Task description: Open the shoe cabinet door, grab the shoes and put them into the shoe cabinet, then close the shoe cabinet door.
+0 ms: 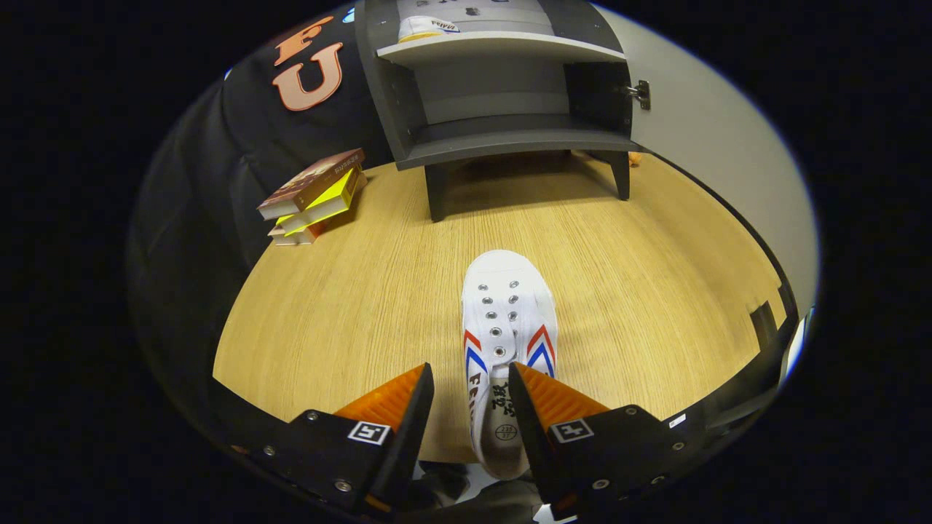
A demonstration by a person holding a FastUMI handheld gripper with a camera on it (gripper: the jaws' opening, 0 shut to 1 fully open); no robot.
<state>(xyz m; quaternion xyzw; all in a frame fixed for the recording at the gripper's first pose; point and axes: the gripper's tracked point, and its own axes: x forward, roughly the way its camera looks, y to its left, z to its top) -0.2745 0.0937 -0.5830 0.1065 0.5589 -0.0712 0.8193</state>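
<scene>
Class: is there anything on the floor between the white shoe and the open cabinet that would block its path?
Nothing visible does. The white shoe lies between the open gripper fingers, bare wood floor runs to the shoe cabinet, door open. The books lie off to the side.

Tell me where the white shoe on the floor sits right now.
In the gripper view, the white shoe lies on the wooden floor, heel end between the open tongs, toe pointing toward the open shoe cabinet beyond.

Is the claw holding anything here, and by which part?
Not clearly: the claw is open around the heel end of the white canvas shoe; whether either finger touches it cannot be told.
</scene>
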